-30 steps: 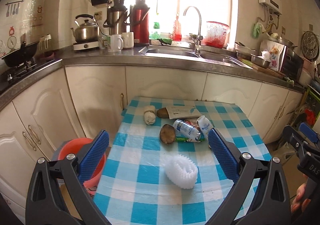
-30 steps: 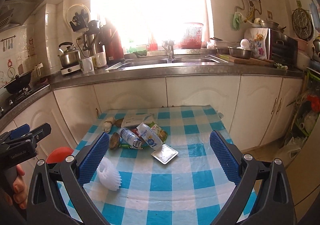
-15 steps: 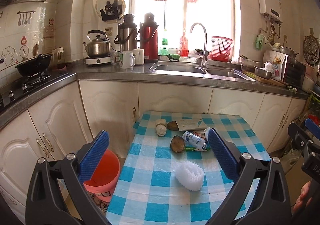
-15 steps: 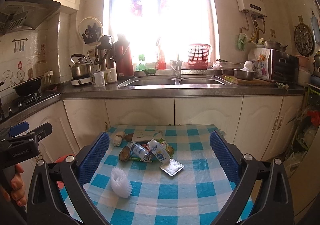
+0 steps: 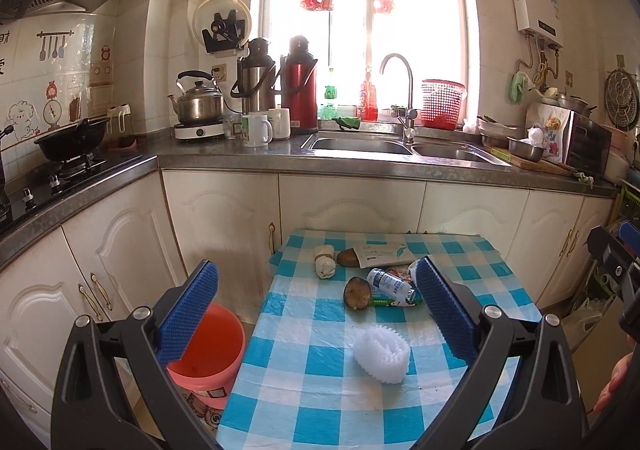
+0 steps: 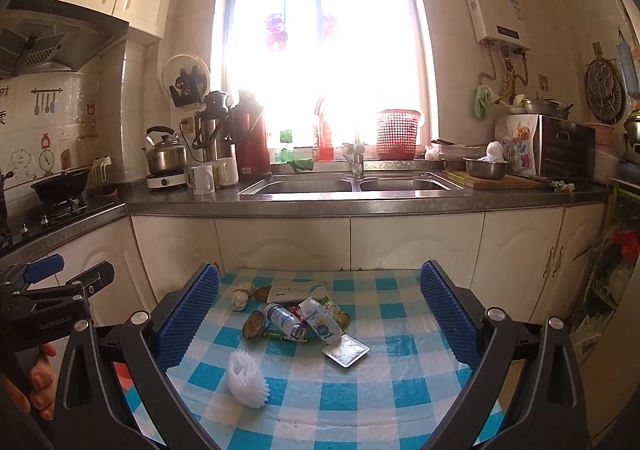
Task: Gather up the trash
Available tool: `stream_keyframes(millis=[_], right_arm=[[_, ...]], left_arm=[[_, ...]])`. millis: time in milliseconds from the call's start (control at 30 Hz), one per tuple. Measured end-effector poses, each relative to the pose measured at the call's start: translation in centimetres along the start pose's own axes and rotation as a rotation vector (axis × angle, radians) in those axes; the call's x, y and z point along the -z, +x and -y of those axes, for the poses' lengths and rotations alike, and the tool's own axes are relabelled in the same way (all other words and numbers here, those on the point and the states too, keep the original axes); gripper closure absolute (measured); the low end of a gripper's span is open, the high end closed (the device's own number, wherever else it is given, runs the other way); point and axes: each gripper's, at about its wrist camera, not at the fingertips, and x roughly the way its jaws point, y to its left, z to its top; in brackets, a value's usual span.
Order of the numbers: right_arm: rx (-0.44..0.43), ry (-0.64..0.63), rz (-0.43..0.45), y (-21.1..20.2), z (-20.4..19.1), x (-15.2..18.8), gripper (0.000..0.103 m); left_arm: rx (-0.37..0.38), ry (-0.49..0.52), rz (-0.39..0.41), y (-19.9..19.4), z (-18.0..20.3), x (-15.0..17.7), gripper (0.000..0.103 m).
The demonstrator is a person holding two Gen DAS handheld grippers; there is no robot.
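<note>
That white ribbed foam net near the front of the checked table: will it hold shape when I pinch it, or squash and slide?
The white ribbed foam net looks like open, soft mesh, so it will probably squash between the pads rather than resist. It seems very light for its bulk, so a nudge could skid it across the glossy checked tablecloth. Curled into a loop, it might also roll.

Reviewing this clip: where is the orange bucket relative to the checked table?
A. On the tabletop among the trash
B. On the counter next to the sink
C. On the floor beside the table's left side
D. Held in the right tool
C. In the left wrist view the orange bucket stands on the floor against the cabinets, just left of the checked table, and both tools are open and empty.
</note>
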Motion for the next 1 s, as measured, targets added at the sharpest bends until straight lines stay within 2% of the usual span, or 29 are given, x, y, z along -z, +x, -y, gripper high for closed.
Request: stream_keyframes(millis=[600, 800, 1000], right_arm=[[0.001, 0.011, -0.019, 2.1, 1.0, 1.7, 0.004], [-0.021, 0.035, -0.112, 5.3, 2.7, 3.9, 0.004], [-0.048, 0.075, -0.25, 9.8, 4.1, 7.1, 0.004]], left_arm=[[-0.026, -0.018, -0.033, 2.2, -0.5, 0.8, 0.003], [-0.01, -0.079, -0.055, 4.5, -1.9, 2.0, 0.003], [0.027, -0.103, -0.108, 8.3, -2.6, 4.3, 0.003]])
